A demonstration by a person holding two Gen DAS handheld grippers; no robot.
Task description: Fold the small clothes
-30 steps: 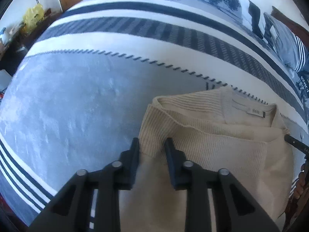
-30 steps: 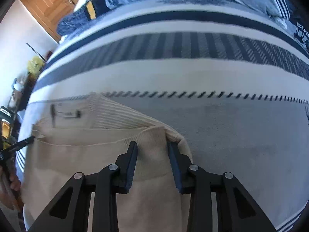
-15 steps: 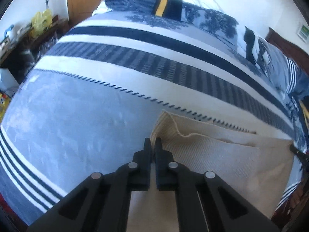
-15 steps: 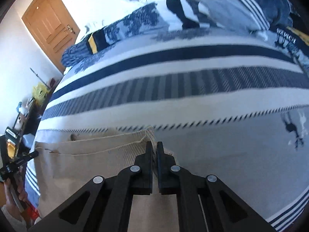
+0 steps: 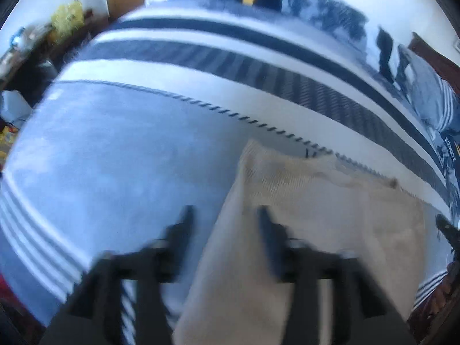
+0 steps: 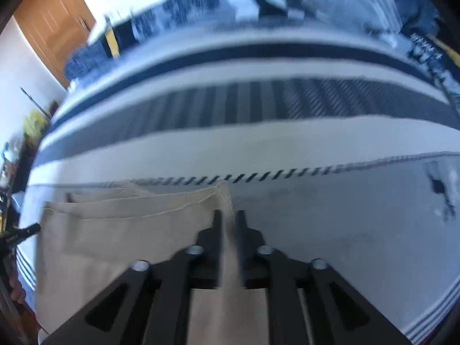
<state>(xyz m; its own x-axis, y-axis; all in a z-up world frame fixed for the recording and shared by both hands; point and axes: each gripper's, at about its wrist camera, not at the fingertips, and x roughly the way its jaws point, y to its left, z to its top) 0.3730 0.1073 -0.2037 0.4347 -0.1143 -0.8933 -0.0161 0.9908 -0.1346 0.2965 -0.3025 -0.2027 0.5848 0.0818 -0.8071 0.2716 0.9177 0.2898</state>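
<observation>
**Beige sweater on the bed, one corner pinched**

The beige knit sweater [image 5: 316,230] lies folded on the striped bedspread [image 5: 115,158]. The left gripper [image 5: 224,218] stands wide open, its fingers straddling the sweater's left edge and gripping nothing. The right gripper [image 6: 228,218] is nearly closed, pinching the sweater's right edge [image 6: 227,198] at 12 o'clock. Bare bedspread spreads toward 9 o'clock in the left view and 3 o'clock in the right. Pillows [image 5: 425,95] lie far off at 1 o'clock.

Bright daylight, bluish cast; heavy motion blur (left view worst); fisheye-bent, dark-vignetted edges.
</observation>
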